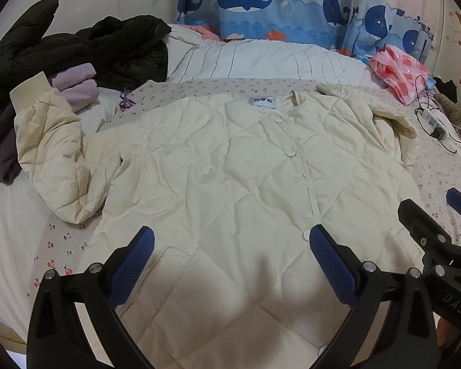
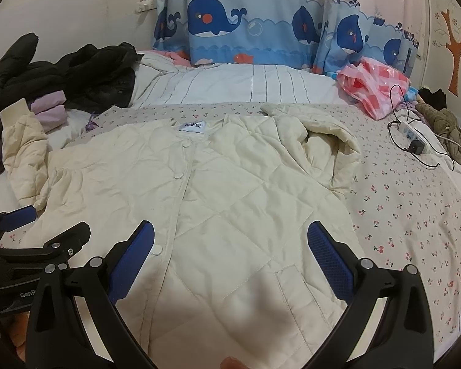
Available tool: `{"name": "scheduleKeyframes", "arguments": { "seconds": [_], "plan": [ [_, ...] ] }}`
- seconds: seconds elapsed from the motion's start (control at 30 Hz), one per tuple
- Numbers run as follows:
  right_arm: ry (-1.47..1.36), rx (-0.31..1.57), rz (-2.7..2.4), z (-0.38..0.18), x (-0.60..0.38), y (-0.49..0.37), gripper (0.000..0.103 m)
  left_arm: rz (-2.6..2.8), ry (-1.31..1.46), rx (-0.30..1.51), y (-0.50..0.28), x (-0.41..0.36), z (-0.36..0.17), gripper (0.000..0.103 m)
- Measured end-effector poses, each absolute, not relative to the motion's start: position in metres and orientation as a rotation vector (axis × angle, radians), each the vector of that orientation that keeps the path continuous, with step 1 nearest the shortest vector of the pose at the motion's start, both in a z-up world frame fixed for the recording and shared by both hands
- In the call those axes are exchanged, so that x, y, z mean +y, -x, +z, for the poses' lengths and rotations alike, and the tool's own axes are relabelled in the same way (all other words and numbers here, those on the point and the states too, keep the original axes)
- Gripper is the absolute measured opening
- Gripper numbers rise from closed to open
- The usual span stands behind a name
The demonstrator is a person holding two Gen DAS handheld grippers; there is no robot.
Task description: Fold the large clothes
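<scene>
On the bed, a floral sheet [image 2: 415, 203] is spread, and a cream quilted jacket [image 1: 230, 169] is laid flat on it, front up and buttoned, with 1 sleeve [image 1: 46, 141] bent toward a pile of dark clothes [image 1: 76, 52]. A whale-print curtain [image 2: 230, 24] is hung behind. A power strip [image 2: 411, 135] is seen near the pink bag [image 2: 375, 89]. The left gripper [image 1: 230, 261] and right gripper [image 2: 230, 258] are held above the hem, jaws spread wide, nothing clasped.
</scene>
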State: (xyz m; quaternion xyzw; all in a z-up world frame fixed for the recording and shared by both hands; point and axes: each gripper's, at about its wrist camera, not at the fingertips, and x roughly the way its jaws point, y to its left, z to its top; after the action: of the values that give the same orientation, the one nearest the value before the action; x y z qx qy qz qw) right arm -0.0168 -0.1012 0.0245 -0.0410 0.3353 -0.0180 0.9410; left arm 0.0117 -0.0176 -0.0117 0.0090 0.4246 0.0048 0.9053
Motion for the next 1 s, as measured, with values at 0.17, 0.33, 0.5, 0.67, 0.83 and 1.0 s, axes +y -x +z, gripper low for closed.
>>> {"name": "scheduleKeyframes", "arguments": {
  "seconds": [0.17, 0.33, 0.5, 0.67, 0.83, 1.0],
  "plan": [
    [0.109, 0.709, -0.048, 0.0237, -0.0999, 0.0154, 0.096, 0.014, -0.025, 0.880, -0.0124, -0.0184, -0.0135, 0.097],
    [0.093, 0.689, -0.041, 0.0240, -0.1009, 0.0165, 0.096, 0.027, -0.026, 0.882, -0.0132, -0.0170, -0.0143, 0.097],
    [0.111, 0.705, -0.052, 0.0227, -0.1005, 0.0153, 0.096, 0.033, -0.015, 0.887, -0.0140, -0.0150, -0.0149, 0.097],
    [0.112, 0.709, -0.053, 0.0215, -0.0991, 0.0154, 0.096, 0.033, -0.018, 0.888, -0.0140, -0.0153, -0.0156, 0.097],
    [0.110, 0.694, -0.051, 0.0224, -0.0989, 0.0162, 0.096, 0.033, -0.020, 0.893, -0.0145, -0.0165, -0.0170, 0.097],
    [0.121, 0.713, -0.053, 0.0199, -0.0986, 0.0148, 0.096, 0.034, -0.021, 0.895, -0.0146, -0.0169, -0.0174, 0.097]
  ]
}}
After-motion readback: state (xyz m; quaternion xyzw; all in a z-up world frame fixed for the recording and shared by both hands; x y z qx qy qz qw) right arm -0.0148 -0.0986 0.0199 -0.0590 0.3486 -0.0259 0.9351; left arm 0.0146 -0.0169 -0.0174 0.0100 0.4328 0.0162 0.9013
